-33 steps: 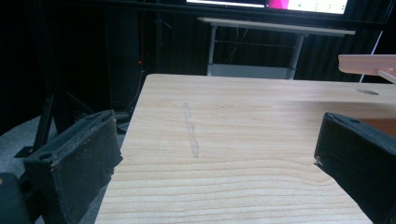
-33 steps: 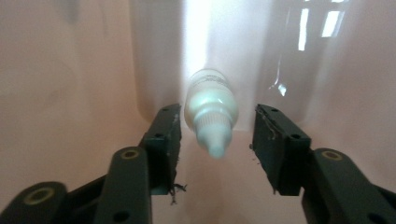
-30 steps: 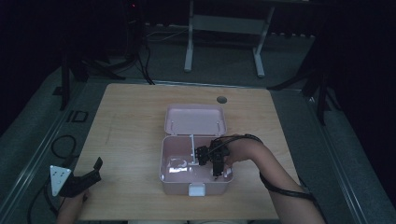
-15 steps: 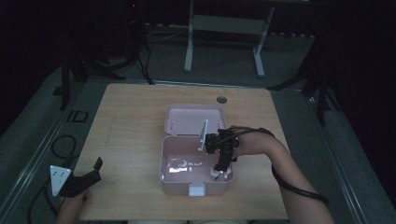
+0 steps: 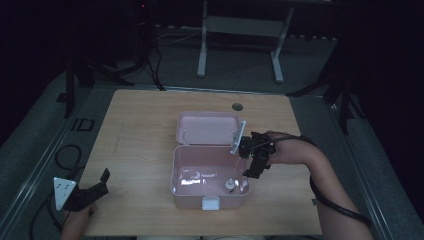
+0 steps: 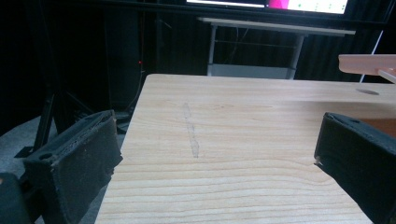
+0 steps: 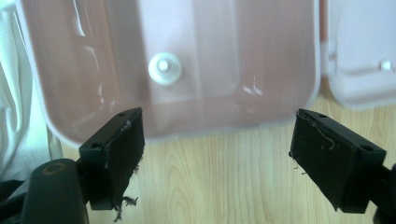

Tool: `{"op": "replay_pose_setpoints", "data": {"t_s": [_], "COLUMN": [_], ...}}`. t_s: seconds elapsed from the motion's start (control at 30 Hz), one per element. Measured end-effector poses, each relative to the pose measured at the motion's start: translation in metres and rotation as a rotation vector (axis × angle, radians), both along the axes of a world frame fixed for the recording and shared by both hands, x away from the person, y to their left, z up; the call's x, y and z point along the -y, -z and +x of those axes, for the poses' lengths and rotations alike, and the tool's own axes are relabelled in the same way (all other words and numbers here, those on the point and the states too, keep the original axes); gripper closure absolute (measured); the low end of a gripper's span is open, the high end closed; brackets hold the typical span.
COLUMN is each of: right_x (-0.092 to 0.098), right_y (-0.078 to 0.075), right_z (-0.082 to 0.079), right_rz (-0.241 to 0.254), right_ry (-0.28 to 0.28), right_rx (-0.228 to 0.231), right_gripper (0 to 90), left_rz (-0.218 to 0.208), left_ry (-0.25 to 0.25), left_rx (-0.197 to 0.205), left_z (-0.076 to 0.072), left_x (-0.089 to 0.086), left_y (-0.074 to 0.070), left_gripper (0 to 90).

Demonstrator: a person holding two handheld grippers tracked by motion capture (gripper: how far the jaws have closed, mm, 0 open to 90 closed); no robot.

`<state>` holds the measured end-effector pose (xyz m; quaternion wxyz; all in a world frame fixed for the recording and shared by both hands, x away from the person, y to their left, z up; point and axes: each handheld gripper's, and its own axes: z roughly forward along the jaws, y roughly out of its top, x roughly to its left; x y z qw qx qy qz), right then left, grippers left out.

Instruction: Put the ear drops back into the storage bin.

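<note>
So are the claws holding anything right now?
No. The right claw is open over the edge of the pink box, with the small white bottle lying loose inside. The left claw is open over the bare table.

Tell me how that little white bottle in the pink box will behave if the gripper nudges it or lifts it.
The small white bottle stands upright on the floor of the pink box, so a sideways nudge would probably tip it. Its round cap suggests it would then roll until a wall stops it. It looks like rigid plastic, likely light, and perhaps slippery between the pads.
</note>
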<state>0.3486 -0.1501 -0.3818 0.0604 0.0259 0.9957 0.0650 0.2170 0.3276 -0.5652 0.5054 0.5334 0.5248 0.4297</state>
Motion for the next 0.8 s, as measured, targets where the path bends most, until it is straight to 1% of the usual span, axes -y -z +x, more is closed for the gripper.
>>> {"op": "replay_pose_setpoints", "data": {"t_s": [0.17, 0.33, 0.37, 0.5, 0.57, 0.6, 0.77, 0.8], "right_x": [0.019, 0.035, 0.037, 0.046, 0.053, 0.056, 0.075, 0.078], "right_y": [0.002, 0.011, 0.013, 0.027, 0.034, 0.037, 0.055, 0.059], "right_z": [0.002, 0.003, 0.003, 0.004, 0.004, 0.004, 0.006, 0.006], "right_rz": [0.005, 0.011, 0.012, 0.020, 0.029, 0.030, 0.044, 0.047], "right_ry": [0.035, 0.069, 0.067, 0.092, 0.100, 0.105, 0.154, 0.163], "right_rx": [-0.002, -0.011, -0.012, -0.020, -0.034, -0.034, -0.031, -0.037], "right_gripper": [17.2, 17.2, 17.2, 17.3, 17.3, 17.4, 17.5, 17.5], "left_rz": [0.001, 0.001, 0.001, 0.000, 0.000, 0.001, 0.000, 0.001], "left_ry": [-0.001, -0.001, -0.001, -0.001, 0.000, 0.000, 0.000, 0.000], "left_rx": [0.000, -0.001, 0.000, 0.000, -0.001, -0.002, 0.000, -0.001], "left_z": [0.000, 0.000, 0.000, 0.000, 0.000, 0.000, 0.000, 0.000], "left_x": [0.000, 0.000, 0.000, 0.000, 0.000, 0.000, 0.000, 0.000], "left_y": [0.000, 0.000, 0.000, 0.000, 0.000, 0.000, 0.000, 0.000], "left_gripper": [0.4, 0.4, 0.4, 0.4, 0.4, 0.4, 0.4, 0.4]}}
